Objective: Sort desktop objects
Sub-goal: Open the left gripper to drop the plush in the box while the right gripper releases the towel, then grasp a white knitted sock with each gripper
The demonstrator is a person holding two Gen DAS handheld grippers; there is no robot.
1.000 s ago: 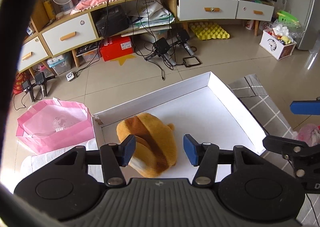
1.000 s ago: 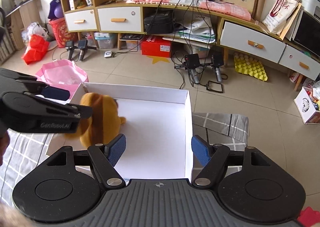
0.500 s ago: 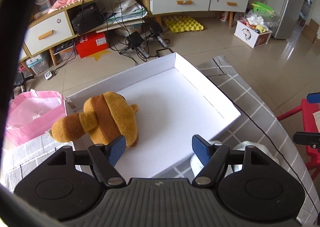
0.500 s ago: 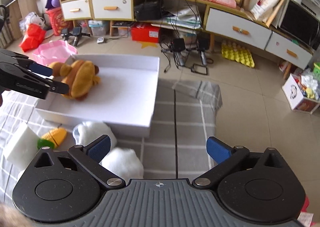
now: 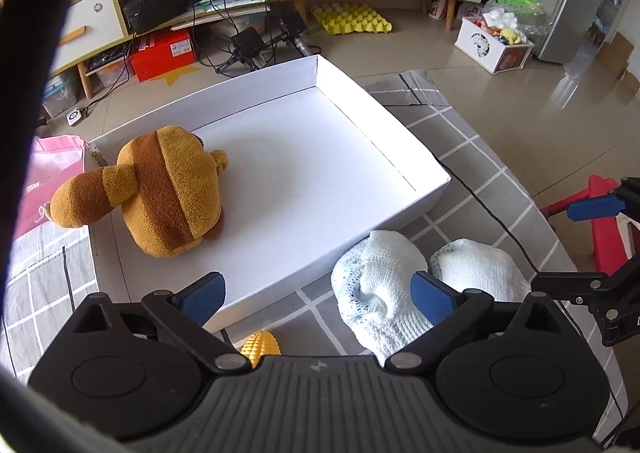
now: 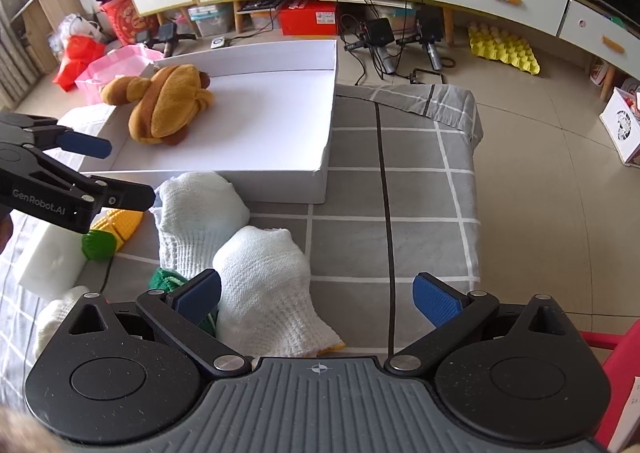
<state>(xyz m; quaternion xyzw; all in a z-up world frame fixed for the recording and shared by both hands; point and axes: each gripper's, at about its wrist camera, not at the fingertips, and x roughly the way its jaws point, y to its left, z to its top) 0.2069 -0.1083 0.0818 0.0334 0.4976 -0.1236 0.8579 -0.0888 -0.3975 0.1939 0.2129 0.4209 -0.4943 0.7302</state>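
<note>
a grey checked cloth (image 6: 400,181) covers the work surface and fills the middle and lower right of the right wrist view. a shallow white box (image 5: 384,125) lies on it, occupying the centre of the left wrist view, open at the top. a brown and tan plush toy (image 5: 168,193) lies inside the box at its left end, with its striped tail draped over the left wall of the box. outside the box, just beside its near wall, lie two white knitted items: the first white knit piece (image 6: 196,201) touches the box wall in the right wrist view, and the second white knit piece (image 6: 264,277) lies lower in the frame, touching the first. the left gripper (image 5: 318,291) is at the bottom of the left wrist view; its jaws have just been opening and now stand wide apart, with nothing pressed between the pads, above the near box wall and the first knit piece. the right gripper (image 6: 318,295) stands equally wide, its jaws having just been opening too, with the second knit piece below them but not clamped. a white foam block (image 6: 48,257) lies at the left edge of the right wrist view. a yellow toy corn cob (image 6: 120,221) with a green end lies between the foam block and the first knit piece. a green knitted item (image 6: 168,279) shows partly beside the left finger of the right gripper.
</note>
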